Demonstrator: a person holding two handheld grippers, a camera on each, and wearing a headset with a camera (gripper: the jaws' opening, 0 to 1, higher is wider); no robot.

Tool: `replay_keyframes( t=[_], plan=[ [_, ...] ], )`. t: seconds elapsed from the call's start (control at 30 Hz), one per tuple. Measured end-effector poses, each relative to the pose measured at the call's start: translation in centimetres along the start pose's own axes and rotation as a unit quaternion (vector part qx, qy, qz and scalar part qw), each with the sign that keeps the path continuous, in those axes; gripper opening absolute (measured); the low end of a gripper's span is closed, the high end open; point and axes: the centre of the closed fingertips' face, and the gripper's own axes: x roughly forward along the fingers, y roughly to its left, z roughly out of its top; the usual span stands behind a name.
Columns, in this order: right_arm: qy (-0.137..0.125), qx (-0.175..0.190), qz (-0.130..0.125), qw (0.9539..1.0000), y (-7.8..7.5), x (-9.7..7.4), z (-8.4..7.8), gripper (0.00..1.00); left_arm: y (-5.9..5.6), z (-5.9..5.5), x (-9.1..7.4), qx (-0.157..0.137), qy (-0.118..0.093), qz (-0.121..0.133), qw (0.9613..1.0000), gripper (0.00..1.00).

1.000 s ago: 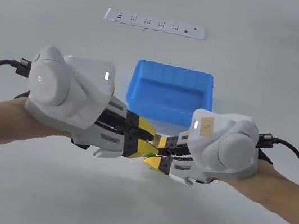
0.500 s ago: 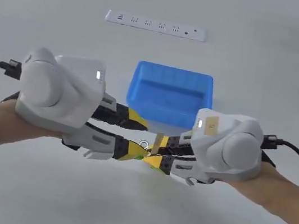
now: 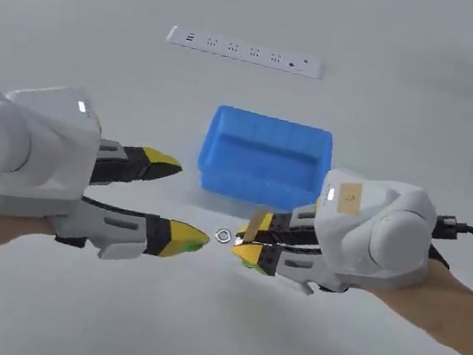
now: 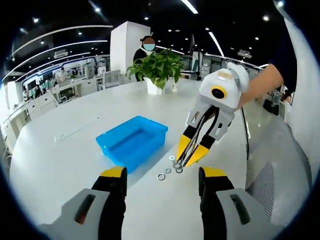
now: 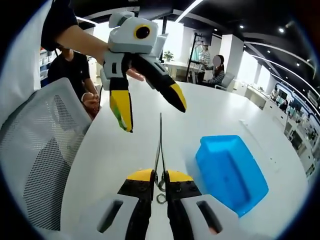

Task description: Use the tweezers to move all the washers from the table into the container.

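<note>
Tweezers, clenched in right tool, point lengthwise toward the spread left tool.

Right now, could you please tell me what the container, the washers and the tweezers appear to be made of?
The container is likely plastic: uniform glossy blue, with a rounded moulded rim. The washers are probably metal: small, silvery, shiny rings. The tweezers look like bare metal: thin, grey, reflective arms.

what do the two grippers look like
Both the left gripper and right gripper have rounded white housings, black jaws with yellow tips, and a small lit indicator. The right one carries a tan label and a black cable. The left arm wears a dark short sleeve.
</note>
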Motion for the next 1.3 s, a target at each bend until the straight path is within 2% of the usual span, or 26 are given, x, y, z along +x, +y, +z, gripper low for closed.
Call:
replay_keyframes(
  t=[0.1, 0.3, 0.43, 0.5, 0.57, 0.67, 0.7, 0.73, 0.77, 0.83, 0.93, 1.13, 1.2, 1.3],
  plan=[
    [-0.007, -0.002, -0.007, 0.9999, -0.6, -0.6, 0.8, 0.09, 0.2, 0.0, -0.7, 0.013, -0.003, 0.006, 0.9999, 0.67],
    [-0.021, -0.007, -0.023, 0.9995, -1.9, -1.8, 2.0, 0.09, 0.3, -0.3, -1.9, 0.017, 0.001, 0.005, 0.9998, 0.72],
    [-0.033, -0.009, -0.036, 0.9988, -3.2, -3.1, 3.6, 0.09, 0.4, -0.6, -2.4, 0.018, 0.002, 0.006, 0.9998, 0.76],
    [-0.037, -0.012, -0.043, 0.9983, -4.1, -3.7, 4.4, 0.09, 0.7, -0.9, -2.5, 0.013, 0.003, 0.013, 0.9998, 0.81],
    [-0.04, -0.014, -0.049, 0.9979, -5.6, -4.0, 4.4, 0.09, 1.0, -1.2, -2.7, 0.014, 0.007, 0.026, 0.9995, 0.87],
    [-0.041, -0.02, -0.061, 0.9971, -7.2, -4.7, 5.1, 0.09, 1.2, -1.5, -3.0, 0.009, 0.008, 0.031, 0.9994, 0.91],
    [-0.043, -0.018, -0.067, 0.9967, -7.9, -4.9, 5.4, 0.09, 1.2, -1.6, -3.0, 0.002, 0.007, 0.03, 0.9995, 0.91],
    [-0.043, -0.019, -0.07, 0.9964, -8.3, -5.0, 5.5, 0.09, 1.0, -1.6, -3.1, -0.017, 0.003, 0.026, 0.9995, 0.92],
    [-0.04, -0.022, -0.074, 0.9962, -8.7, -5.0, 5.5, 0.09, 0.9, -1.6, -3.0, -0.034, -0.002, 0.024, 0.9991, 0.94],
    [-0.034, -0.023, -0.082, 0.9958, -10.4, -4.7, 4.8, 0.09, 1.0, -1.8, -3.0, -0.03, -0.001, 0.025, 0.9992, 0.96],
    [-0.024, -0.022, -0.09, 0.9954, -11.6, -4.1, 4.2, 0.09, 1.1, -2.5, -3.0, -0.017, 0.008, 0.039, 0.9991, 0.95],
    [-0.004, -0.006, -0.092, 0.9958, -13.2, -2.4, 1.9, 0.09, 1.2, -3.5, -3.0, -0.039, 0.004, 0.055, 0.9977, 0.95],
    [0.003, -0.002, -0.09, 0.9959, -13.4, -1.8, 1.1, 0.09, 1.5, -3.9, -3.2, -0.042, 0.009, 0.064, 0.997, 0.95],
    [0.015, 0.005, -0.088, 0.996, -14.2, -1.1, -0.2, 0.1, 2.1, -4.3, -3.5, -0.061, 0.007, 0.077, 0.9951, 0.95]
  ],
)
